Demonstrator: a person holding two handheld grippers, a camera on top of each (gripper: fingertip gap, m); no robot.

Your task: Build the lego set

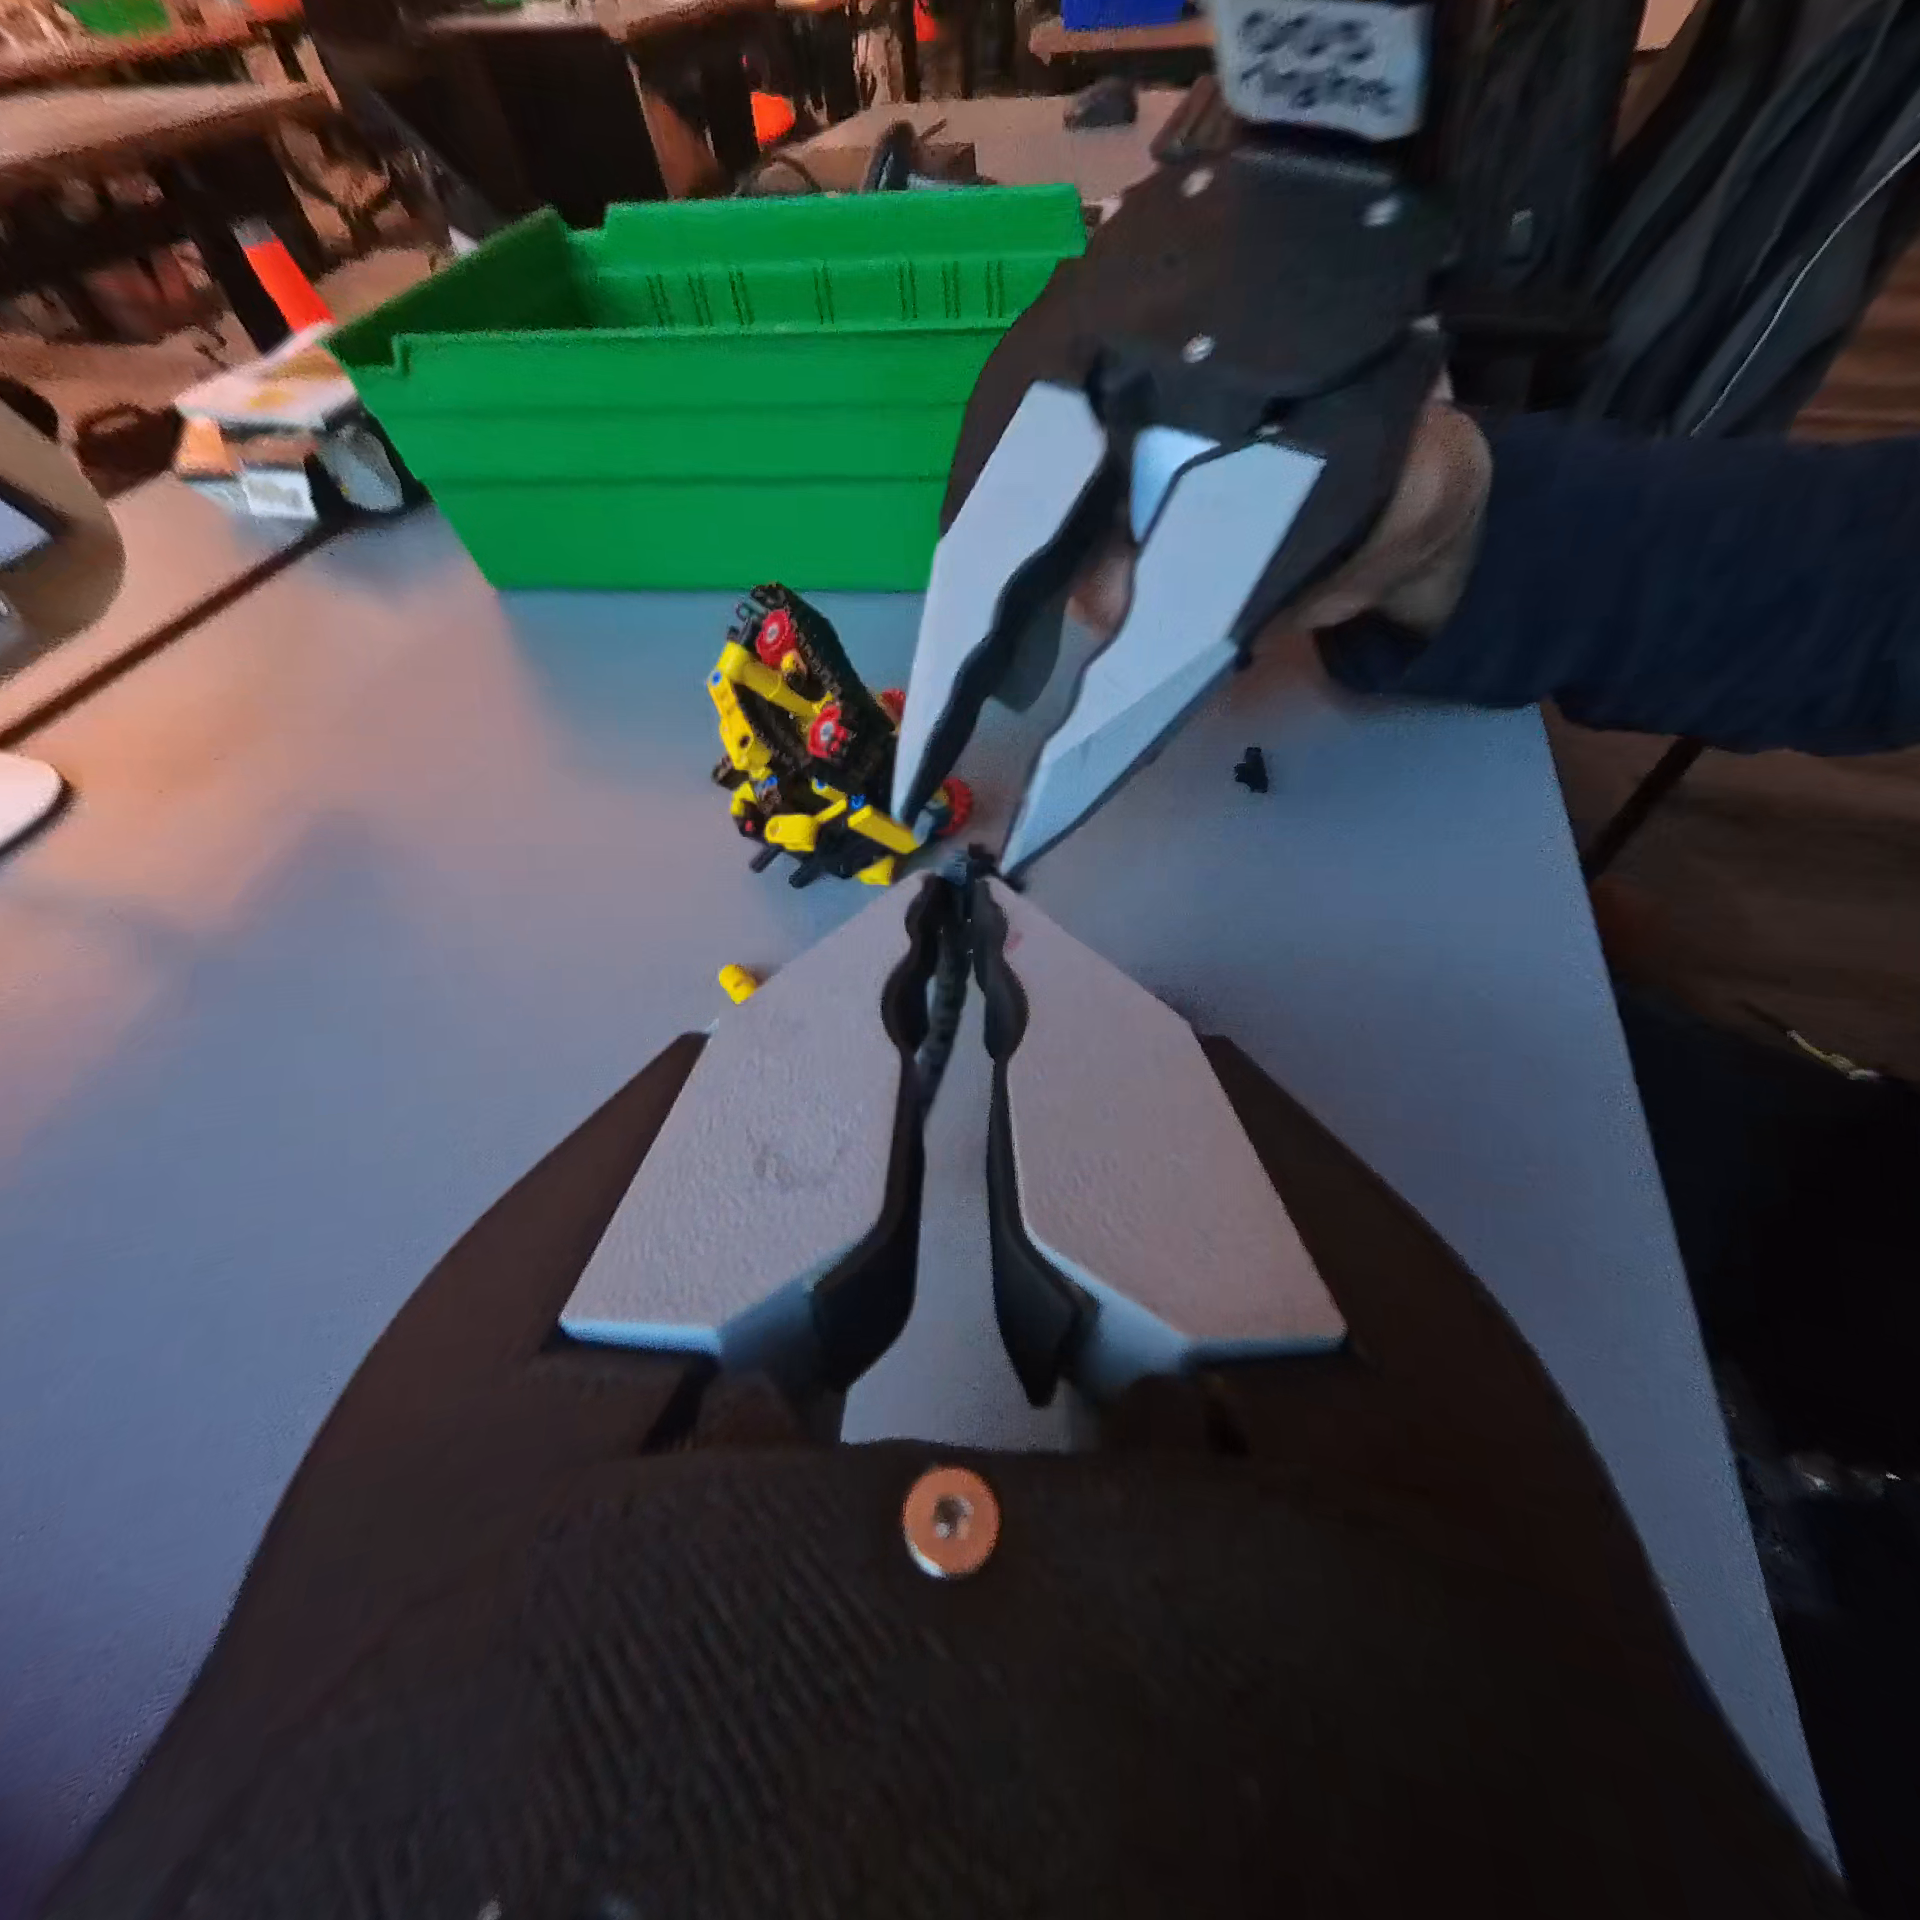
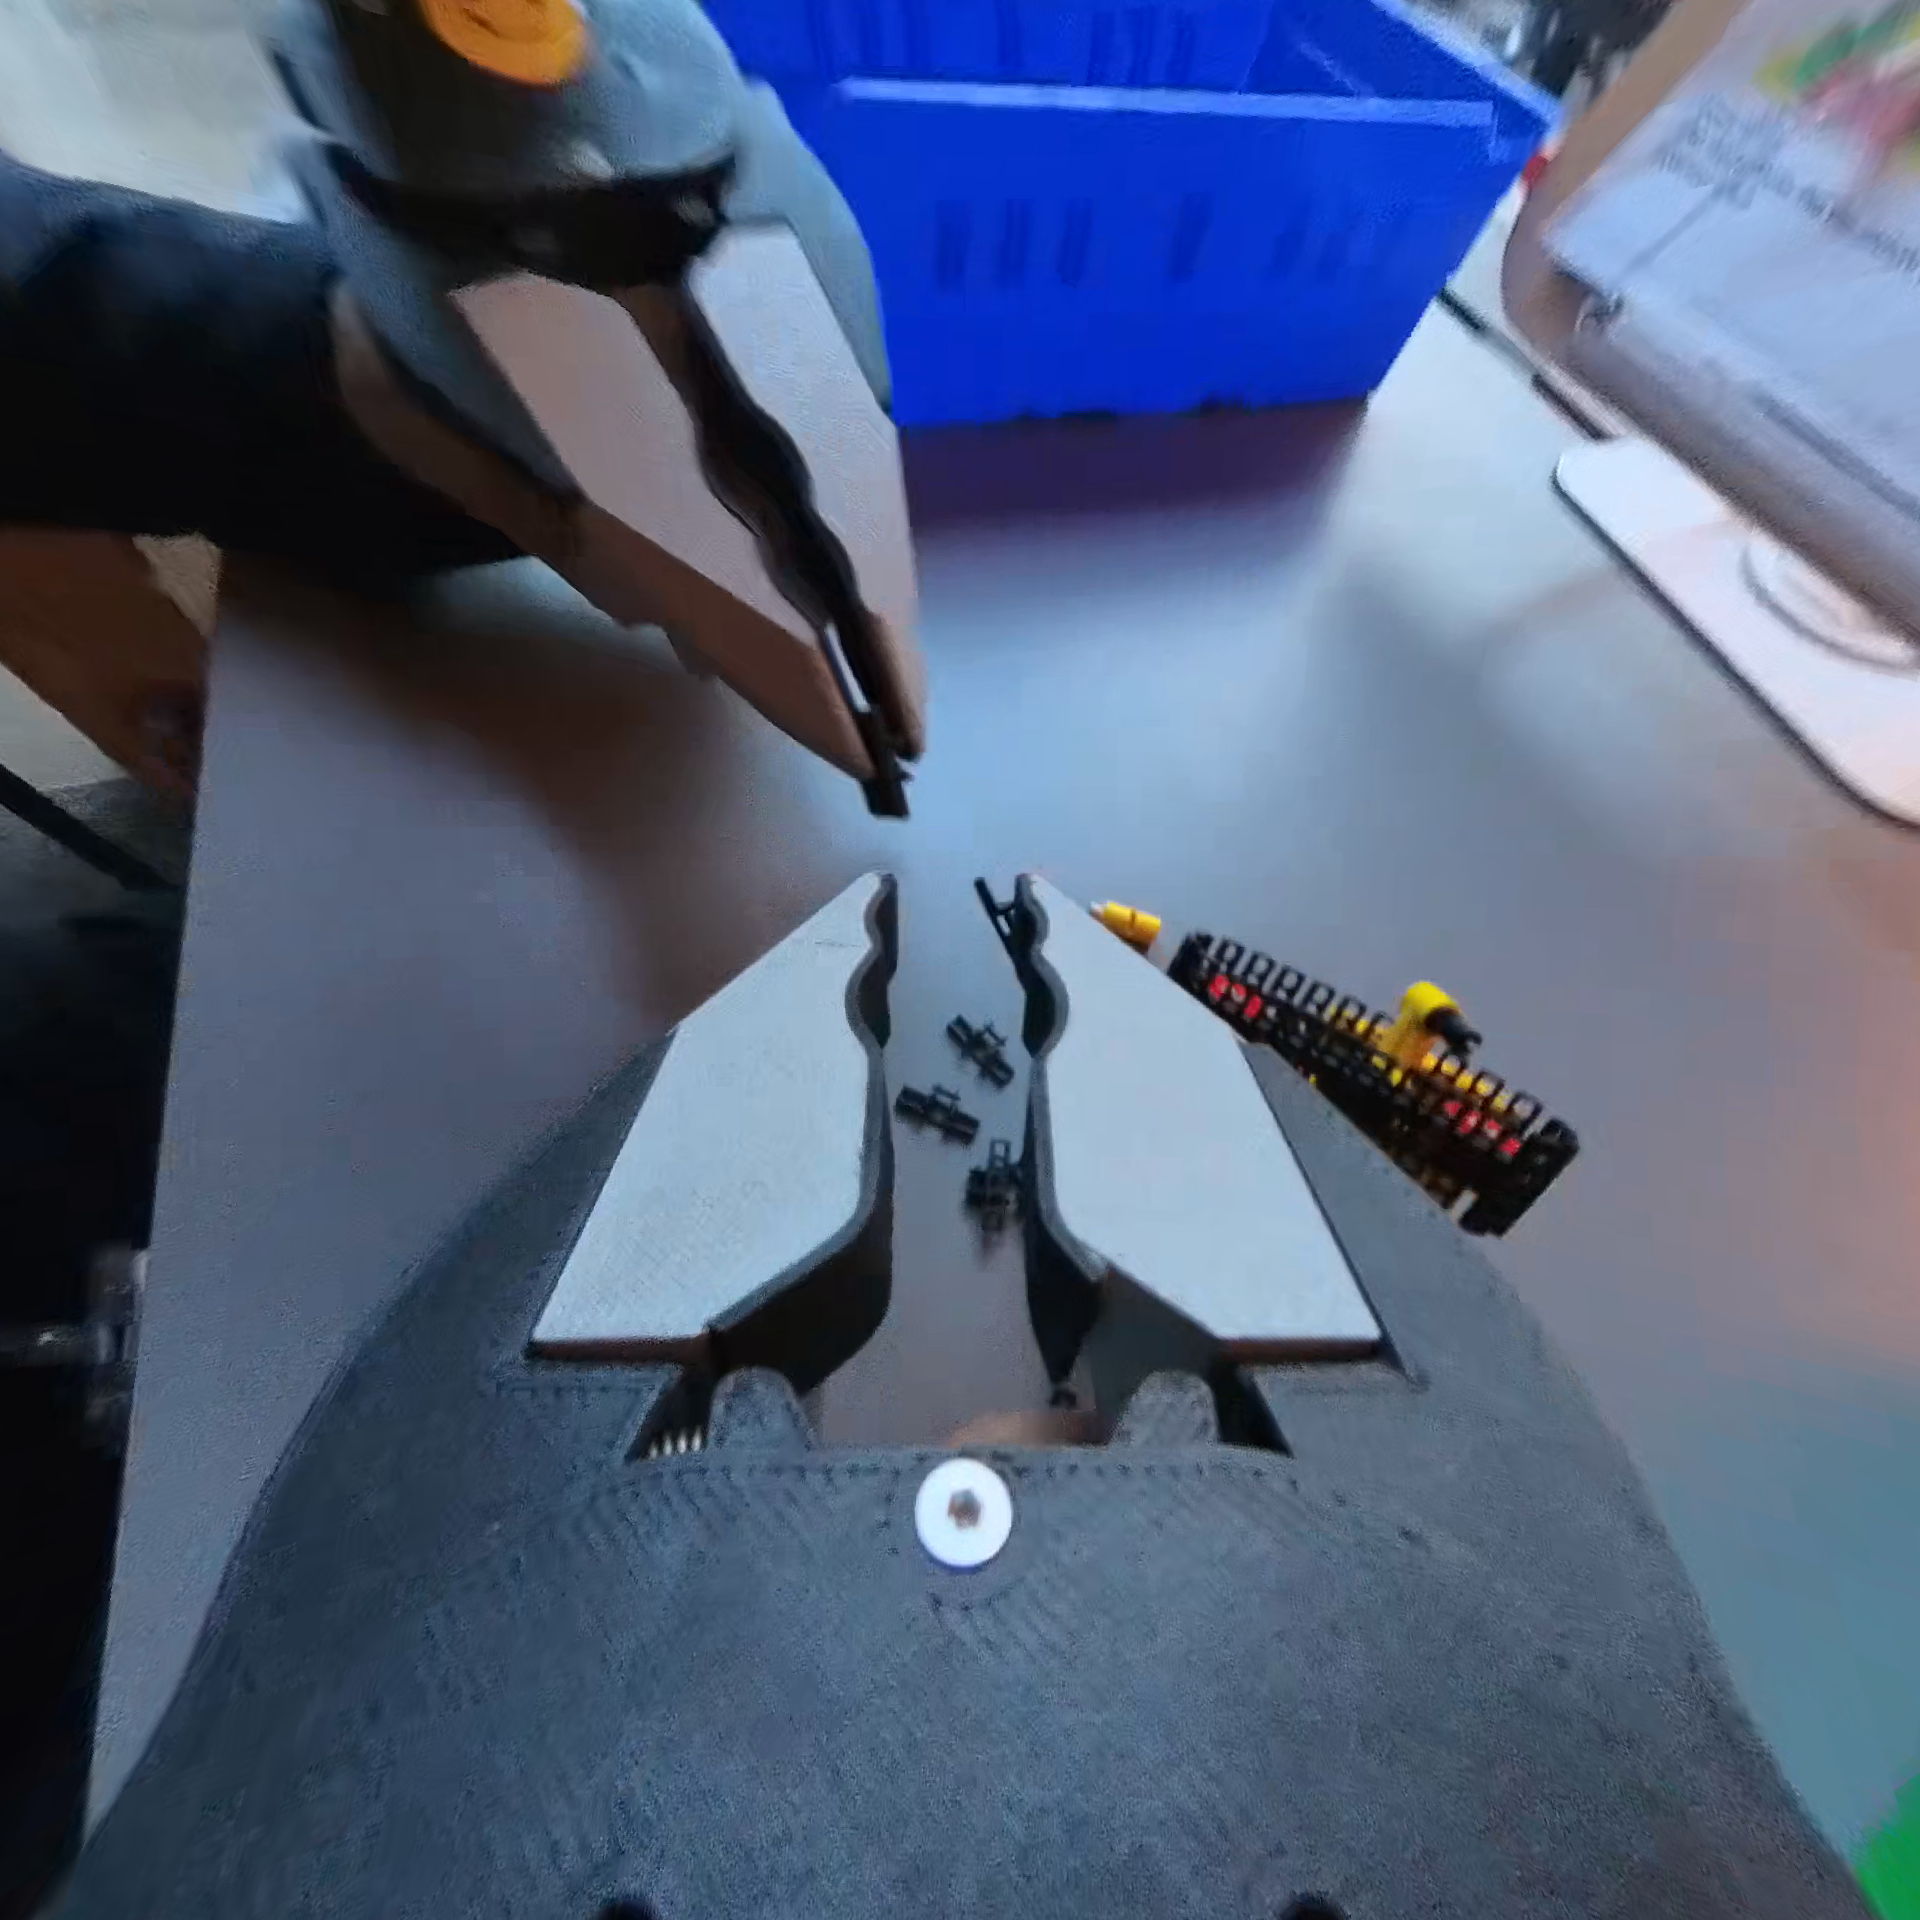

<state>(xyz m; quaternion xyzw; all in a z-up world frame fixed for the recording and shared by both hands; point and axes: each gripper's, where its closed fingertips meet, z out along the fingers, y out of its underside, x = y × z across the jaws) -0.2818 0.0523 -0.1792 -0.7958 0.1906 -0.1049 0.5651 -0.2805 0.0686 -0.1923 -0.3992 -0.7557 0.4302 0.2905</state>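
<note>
Lego tracked model is standing at mid-frame on the table, its long axis tilting upward. Left hand-held gripper is pinching a thin black track strip. Right hand-held gripper is gaping beside the model.

Lego tracked model is lying at right of centre, running diagonally toward lower right. Right hand-held gripper is hanging parted over small black pins; left hand-held gripper is clamping the ribbed strip.

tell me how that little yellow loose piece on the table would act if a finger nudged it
The yellow piece looks like a short round stub, so it would probably roll or skitter on the smooth grey table. It seems light for its size. It would likely slip from the wide gripper fingers unless pinched squarely.
</note>
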